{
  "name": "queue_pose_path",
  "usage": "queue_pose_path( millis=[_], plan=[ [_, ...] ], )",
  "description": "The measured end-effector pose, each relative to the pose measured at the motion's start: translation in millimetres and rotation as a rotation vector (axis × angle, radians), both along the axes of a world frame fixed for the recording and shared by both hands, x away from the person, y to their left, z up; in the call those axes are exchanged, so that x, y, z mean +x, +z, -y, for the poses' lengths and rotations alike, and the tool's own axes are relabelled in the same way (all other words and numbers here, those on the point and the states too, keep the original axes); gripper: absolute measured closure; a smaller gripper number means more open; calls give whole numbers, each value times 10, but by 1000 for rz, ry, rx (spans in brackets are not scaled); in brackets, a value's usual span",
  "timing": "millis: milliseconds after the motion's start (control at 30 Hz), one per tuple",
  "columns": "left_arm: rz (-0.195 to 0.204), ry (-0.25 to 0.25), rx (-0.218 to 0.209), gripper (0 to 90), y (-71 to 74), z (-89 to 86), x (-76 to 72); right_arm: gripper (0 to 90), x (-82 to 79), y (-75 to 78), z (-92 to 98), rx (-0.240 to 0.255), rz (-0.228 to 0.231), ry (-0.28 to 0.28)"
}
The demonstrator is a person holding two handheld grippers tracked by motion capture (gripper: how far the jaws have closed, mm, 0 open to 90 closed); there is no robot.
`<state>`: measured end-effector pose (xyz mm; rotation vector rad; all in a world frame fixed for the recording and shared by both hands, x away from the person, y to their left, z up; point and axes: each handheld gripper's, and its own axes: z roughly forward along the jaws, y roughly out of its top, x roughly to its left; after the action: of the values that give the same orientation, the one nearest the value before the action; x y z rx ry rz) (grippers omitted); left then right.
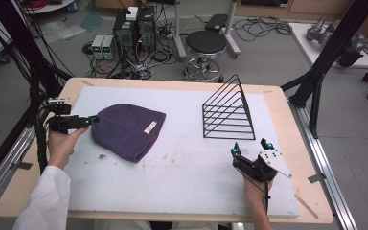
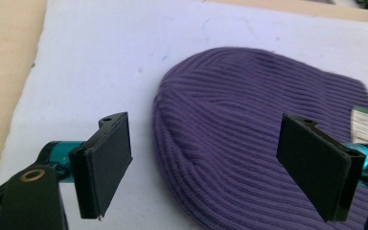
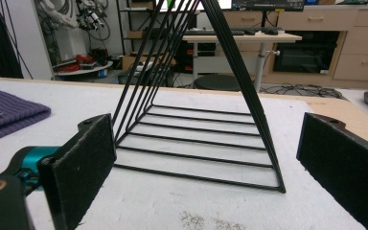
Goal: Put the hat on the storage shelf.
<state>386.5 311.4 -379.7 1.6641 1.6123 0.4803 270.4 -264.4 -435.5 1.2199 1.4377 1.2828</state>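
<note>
A purple knit beanie [image 1: 128,130] with a small white label lies flat on the white mat [image 1: 182,163], left of centre. My left gripper [image 1: 96,120] is at the hat's left edge, open, its jaws straddling the crown of the beanie [image 2: 249,134] without closing on it. A black wire triangular rack [image 1: 230,115] stands upright right of centre. My right gripper [image 1: 250,147] is just in front of the wire rack [image 3: 201,129], open and holding nothing.
The mat covers a wooden table [image 1: 287,115]. Black frame struts [image 1: 326,57] rise at the right edge and cables hang at the left. A stool [image 1: 205,48] and computer boxes [image 1: 134,28] stand on the floor beyond the table.
</note>
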Motion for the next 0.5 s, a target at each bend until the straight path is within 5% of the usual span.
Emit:
queue_pose_path(
  millis=[267, 500],
  plan=[
    [-152, 11, -32, 199, -168, -3, 151, 55, 21, -10, -9, -6, -6, 2],
    [-229, 9, -31, 199, -273, 48, 233, 55, 20, -10, -12, -1, -10, 6]
  ],
)
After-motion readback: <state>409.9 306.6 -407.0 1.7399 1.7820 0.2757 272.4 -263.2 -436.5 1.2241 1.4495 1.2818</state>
